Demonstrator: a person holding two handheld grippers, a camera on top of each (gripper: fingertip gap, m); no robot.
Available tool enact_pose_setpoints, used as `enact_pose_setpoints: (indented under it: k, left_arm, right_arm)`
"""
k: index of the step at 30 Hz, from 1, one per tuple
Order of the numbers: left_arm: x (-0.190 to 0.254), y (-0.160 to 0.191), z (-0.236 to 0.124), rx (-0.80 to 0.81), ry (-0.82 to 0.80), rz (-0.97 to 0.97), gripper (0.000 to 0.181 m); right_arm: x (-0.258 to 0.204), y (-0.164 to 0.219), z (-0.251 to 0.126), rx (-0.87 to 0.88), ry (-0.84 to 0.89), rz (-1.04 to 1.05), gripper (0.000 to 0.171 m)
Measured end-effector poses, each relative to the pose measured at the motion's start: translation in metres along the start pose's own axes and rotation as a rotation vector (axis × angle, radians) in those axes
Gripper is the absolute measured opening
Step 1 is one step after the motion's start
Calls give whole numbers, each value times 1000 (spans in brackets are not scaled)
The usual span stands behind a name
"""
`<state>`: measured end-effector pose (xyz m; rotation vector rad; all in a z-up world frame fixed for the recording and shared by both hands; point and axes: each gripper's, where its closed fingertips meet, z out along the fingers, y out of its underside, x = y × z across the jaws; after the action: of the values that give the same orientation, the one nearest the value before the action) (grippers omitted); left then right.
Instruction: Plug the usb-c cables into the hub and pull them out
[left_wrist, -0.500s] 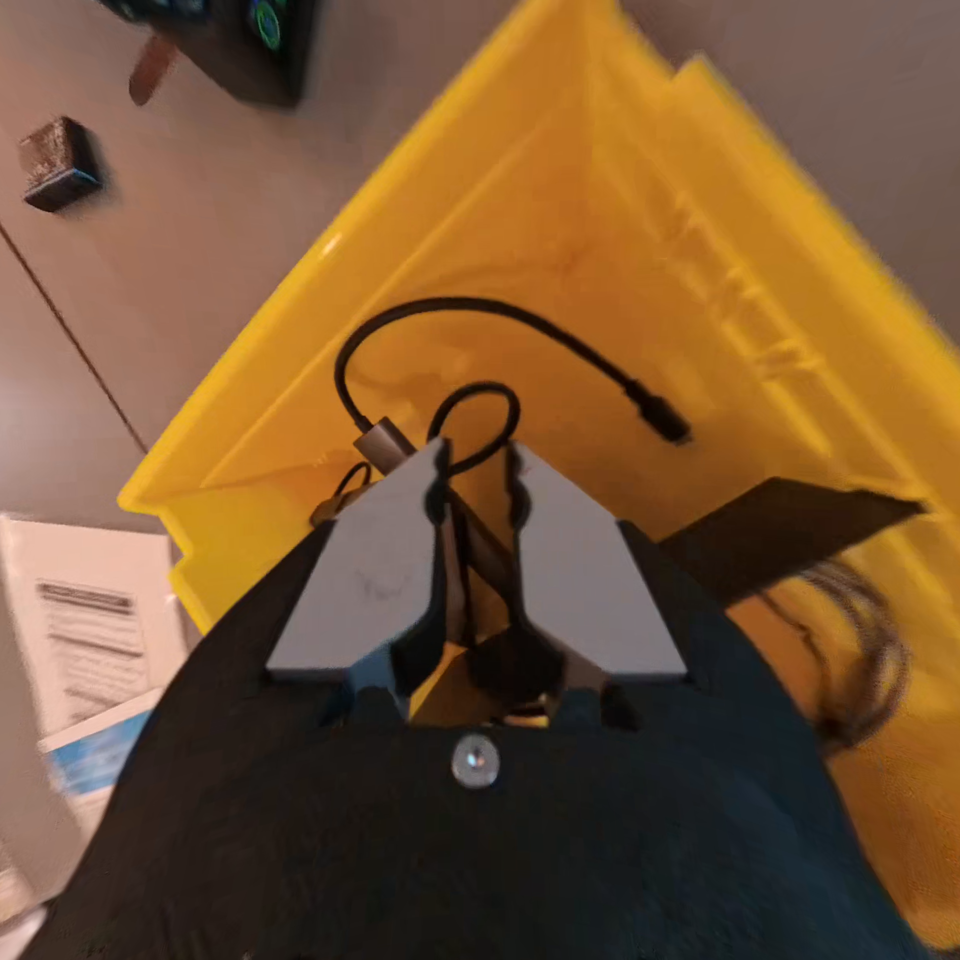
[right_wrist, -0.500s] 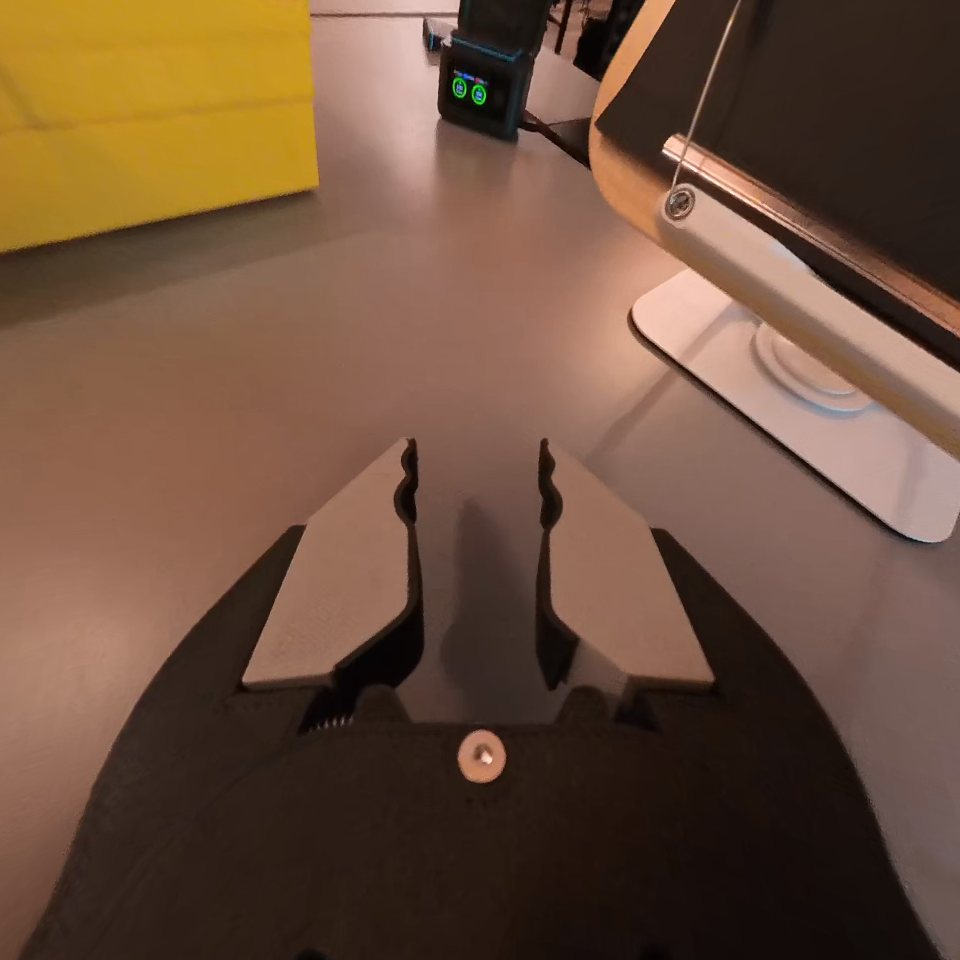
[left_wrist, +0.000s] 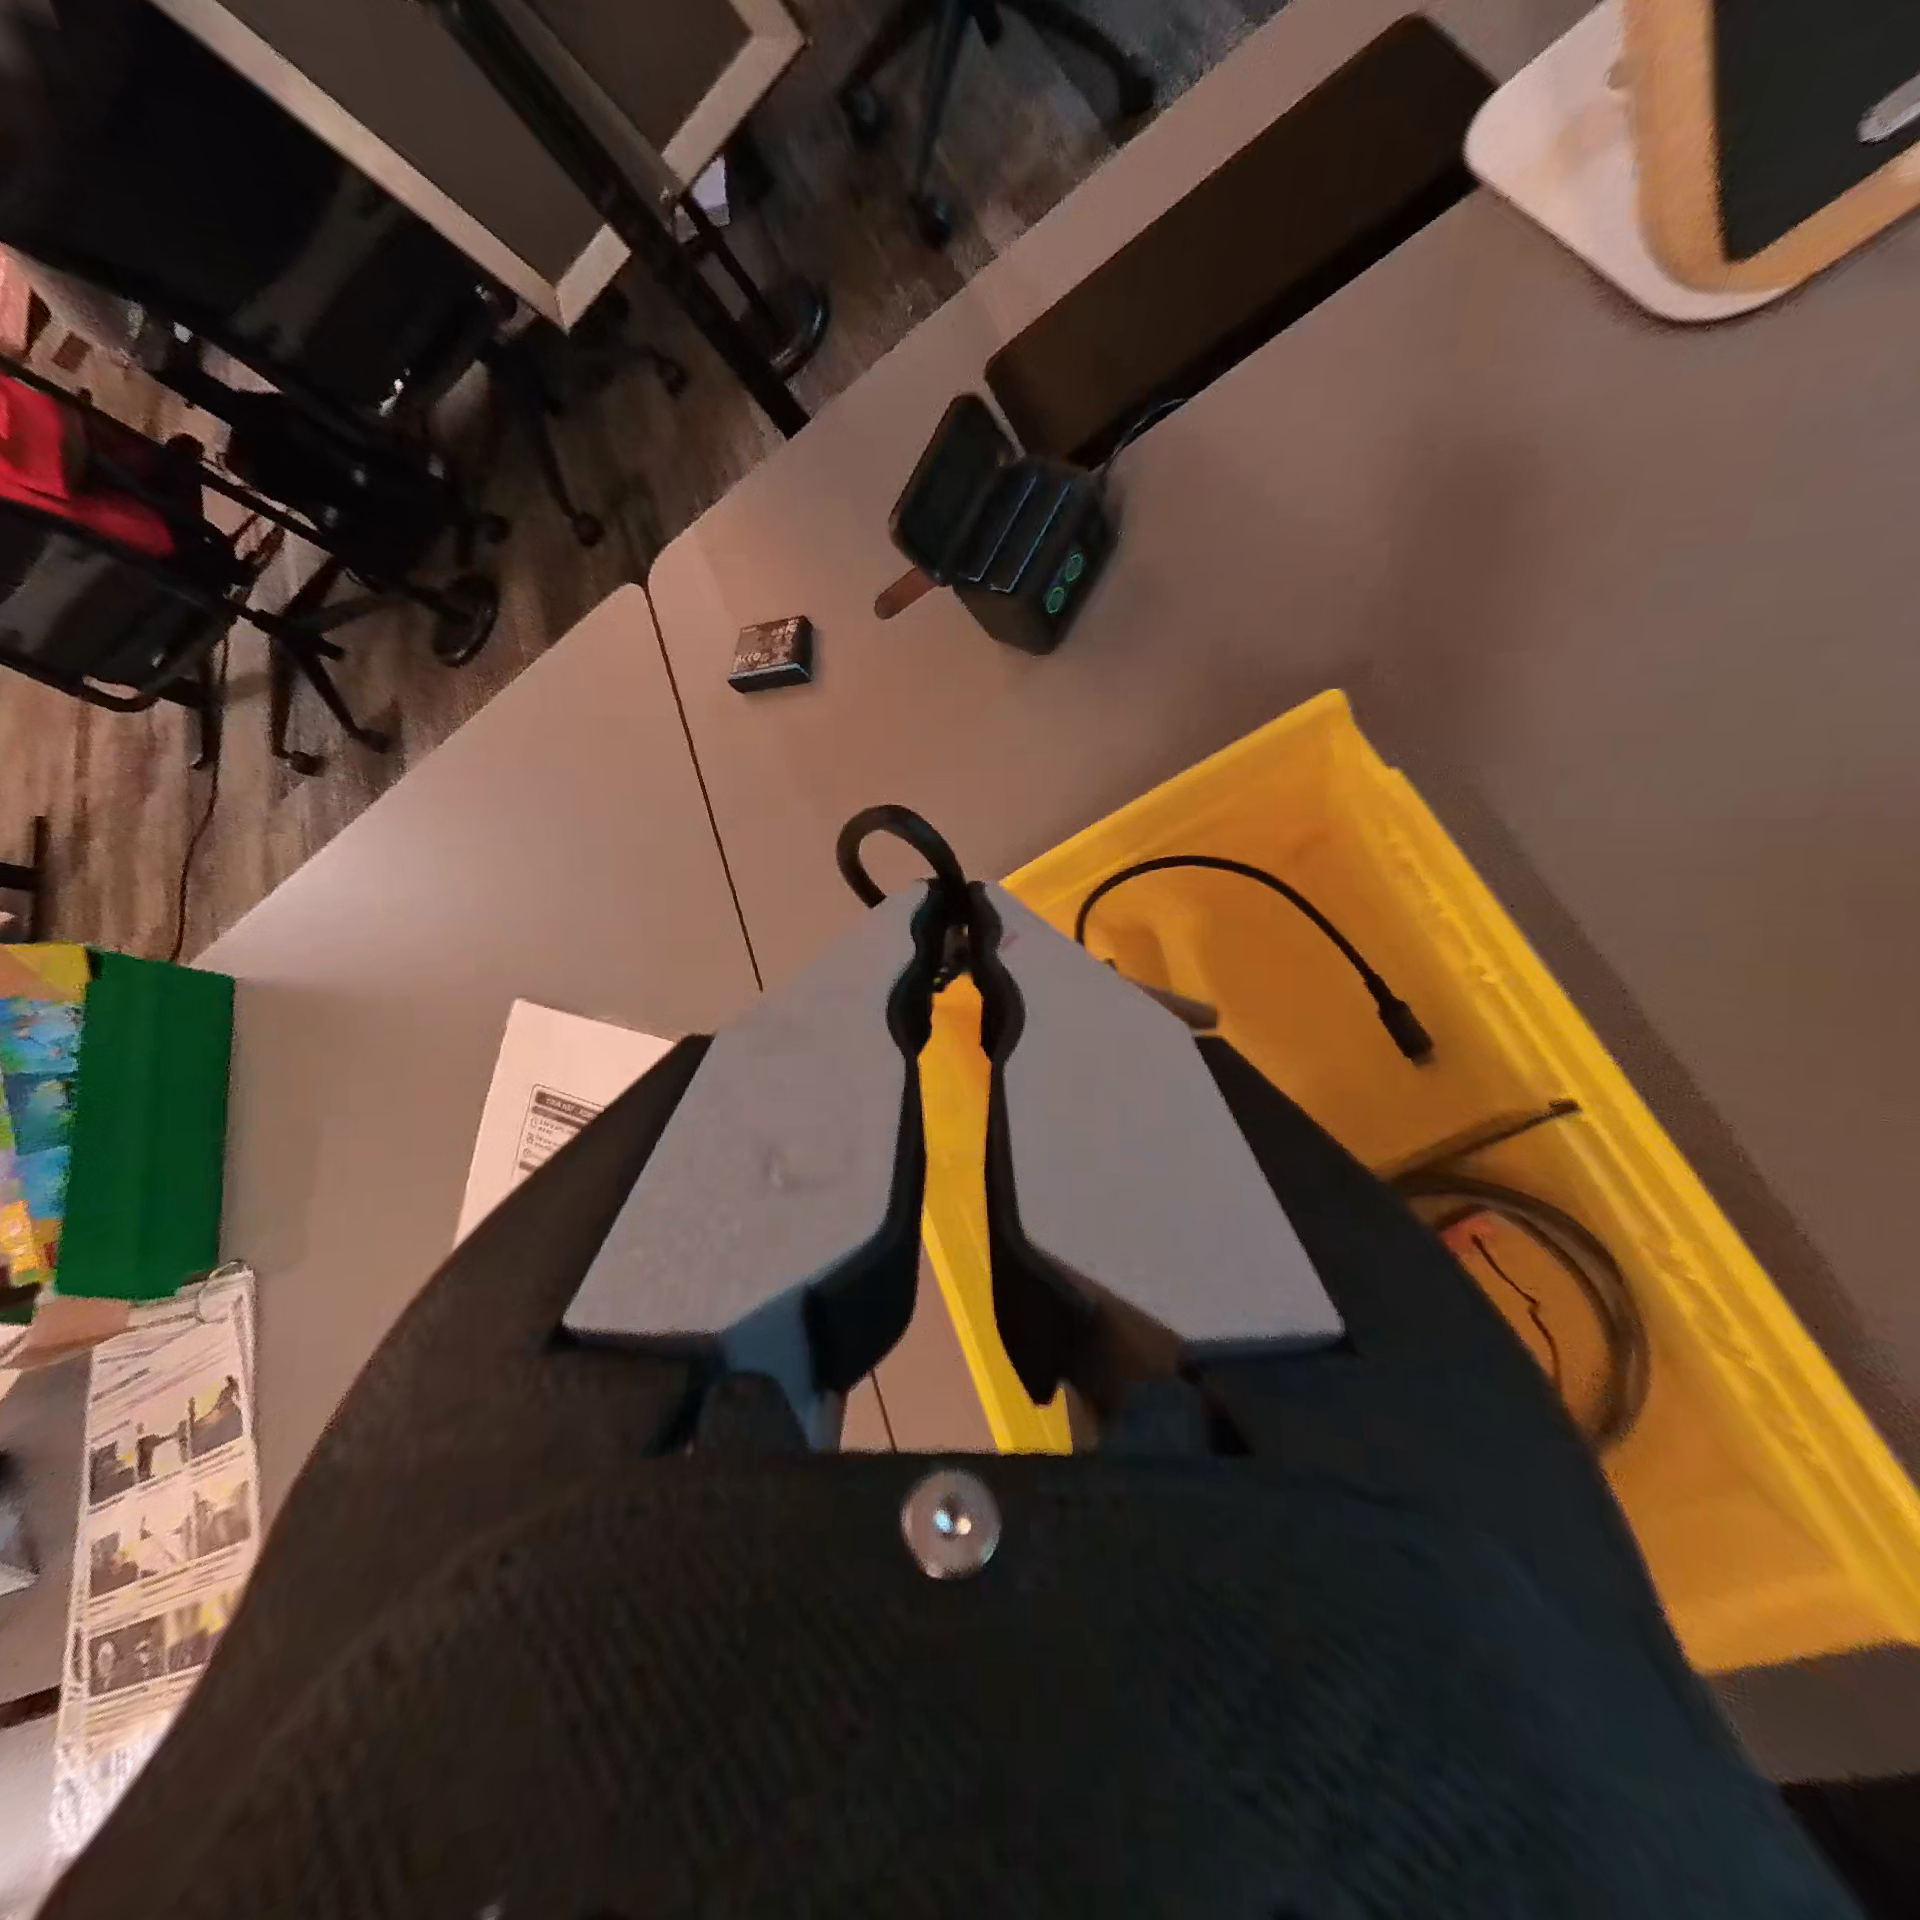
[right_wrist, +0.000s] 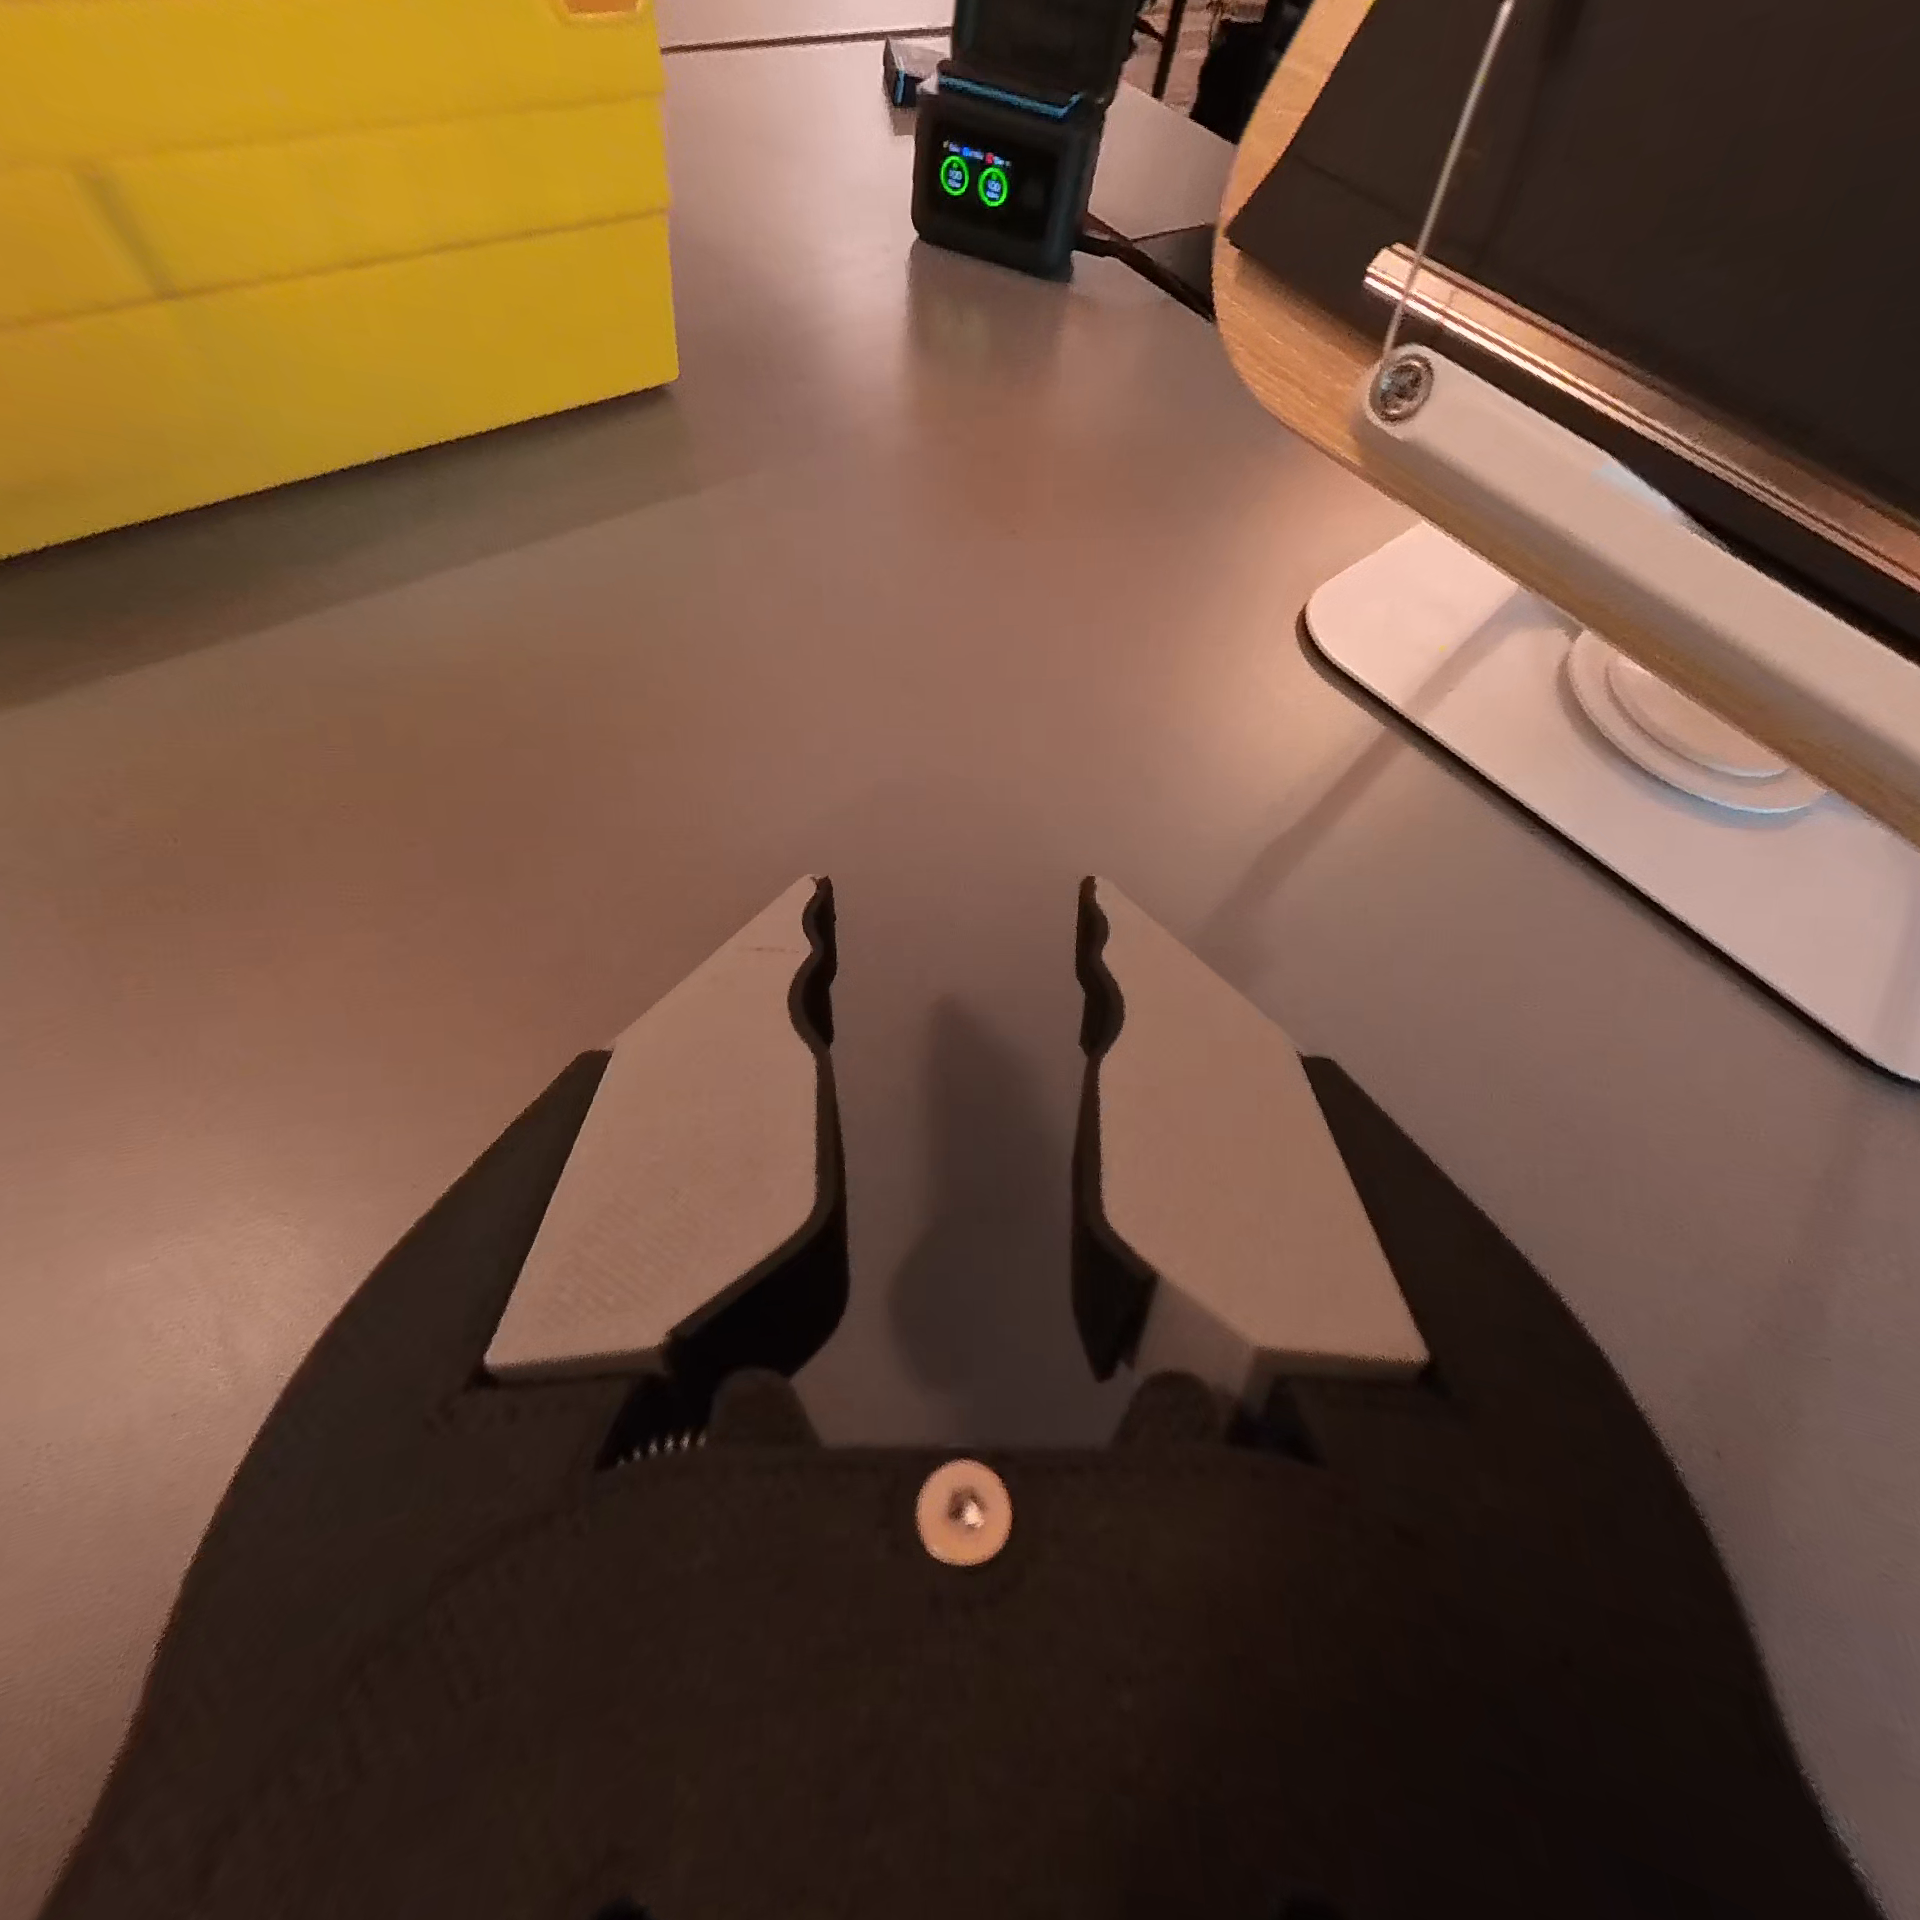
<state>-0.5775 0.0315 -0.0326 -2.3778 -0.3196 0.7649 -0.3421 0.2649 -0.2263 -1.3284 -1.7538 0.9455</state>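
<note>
Left gripper (left_wrist: 951, 920) pinches a thin black cable loop (left_wrist: 896, 847) at its tips, lifted above the yellow bin (left_wrist: 1558, 1039).

The right gripper (right_wrist: 954, 914) rests half-spread and empty over the grey table (right_wrist: 623, 779). Another short cable (left_wrist: 1299, 914) lies in the bin; the hub itself I cannot make out, so by my judgement the work is at its start, with no plugging done. A battery charger (left_wrist: 1023, 540), a small battery (left_wrist: 771, 655) and papers (left_wrist: 166, 1455) sit on the table; office chairs stand on the wooden floor beyond.
</note>
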Motion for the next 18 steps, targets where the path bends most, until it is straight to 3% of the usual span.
enact_pose_setpoints:
  k: [1, 5, 8, 13, 18]
  left_arm:
    - [5, -4, -7, 4, 8, 14, 0]
    - [35, -22, -34, 38, 68, 51, 1]
    - [67, -36, -52, 68, 179, 48, 1]
    - [133, -80, -85, 278, 319, 127, 0]
    - [223, -114, -125, 594, 548, 277, 1]
  right_arm:
    - [1, 0, -1, 3, -1, 12, 44]
    - [0, -3, -6, 38, -52, 50, 52]
    - [-27, -24, -21, 158, -215, 39, 57]
    - [-99, -61, -61, 328, -524, -65, 48]
    - [-141, -82, -98, 418, -873, 72, 51]
